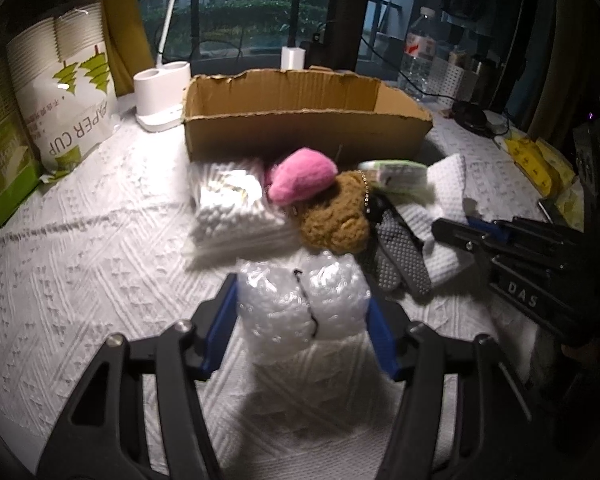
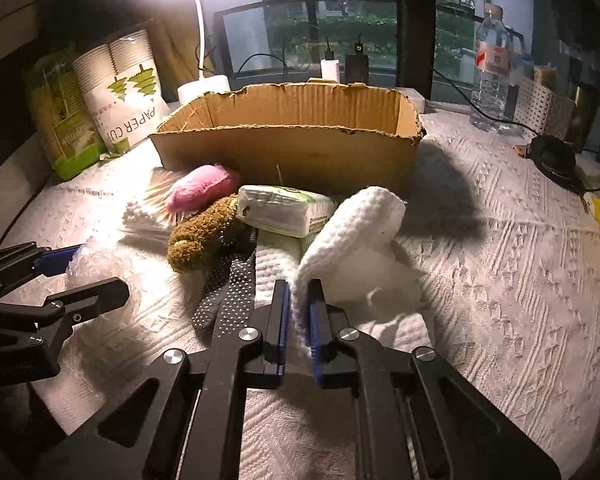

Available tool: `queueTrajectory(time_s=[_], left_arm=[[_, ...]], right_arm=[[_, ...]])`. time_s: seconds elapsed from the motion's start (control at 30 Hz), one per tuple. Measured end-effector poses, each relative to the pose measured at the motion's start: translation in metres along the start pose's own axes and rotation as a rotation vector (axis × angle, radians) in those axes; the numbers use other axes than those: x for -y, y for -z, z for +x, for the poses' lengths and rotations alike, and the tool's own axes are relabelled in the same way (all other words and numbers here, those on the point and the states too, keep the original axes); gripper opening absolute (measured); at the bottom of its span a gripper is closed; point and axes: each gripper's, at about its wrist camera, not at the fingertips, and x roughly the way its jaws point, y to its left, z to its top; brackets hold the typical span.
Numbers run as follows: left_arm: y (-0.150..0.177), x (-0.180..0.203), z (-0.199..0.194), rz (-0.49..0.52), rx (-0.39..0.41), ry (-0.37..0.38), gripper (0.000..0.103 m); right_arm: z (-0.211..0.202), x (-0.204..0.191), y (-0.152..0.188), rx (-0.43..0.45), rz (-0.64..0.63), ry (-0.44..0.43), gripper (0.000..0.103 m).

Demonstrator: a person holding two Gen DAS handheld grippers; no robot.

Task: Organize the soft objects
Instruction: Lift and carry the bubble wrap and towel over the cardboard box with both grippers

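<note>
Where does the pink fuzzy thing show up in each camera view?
Left wrist view: the pink fuzzy thing sits just above centre, resting on the brown plush, in front of the cardboard box.
Right wrist view: pink fuzzy thing lies left of centre, beside the tissue pack.
Shared landmark: the cardboard box right behind it.

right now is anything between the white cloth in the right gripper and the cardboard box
Yes. A tissue pack lies between the white cloth, pinched by the right gripper, and the cardboard box; the box's near wall must be cleared too.
</note>
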Motion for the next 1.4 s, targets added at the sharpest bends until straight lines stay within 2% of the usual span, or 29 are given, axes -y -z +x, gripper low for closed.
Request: queueTrajectory(time_s=[0.23,0.77,1.07,1.4], left_arm=[[-0.006,-0.001,-0.008,-0.002,0.024,-0.01,0.06],[-0.051,0.005,-0.03,0.037,0.135,-0.021,0.06],[-0.082,0.008,-0.037,0.058,0.2,-0.017,0.06],[-0.113,0.014,-0.034,0.077,0.257,-0.006,0.06]], right_arm=[[-0.005,0.003,-0.003,0.028,0.006,-0.001,0.006],[-0.071,0.025,-0.037,0.196,-0.004,0.035,0.006],[-0.082,0.034,-0.067,0.265,-0.036,0.056,0.006],[-0.074,0.044,-0.1,0.303,-0.046,0.052,0.006]])
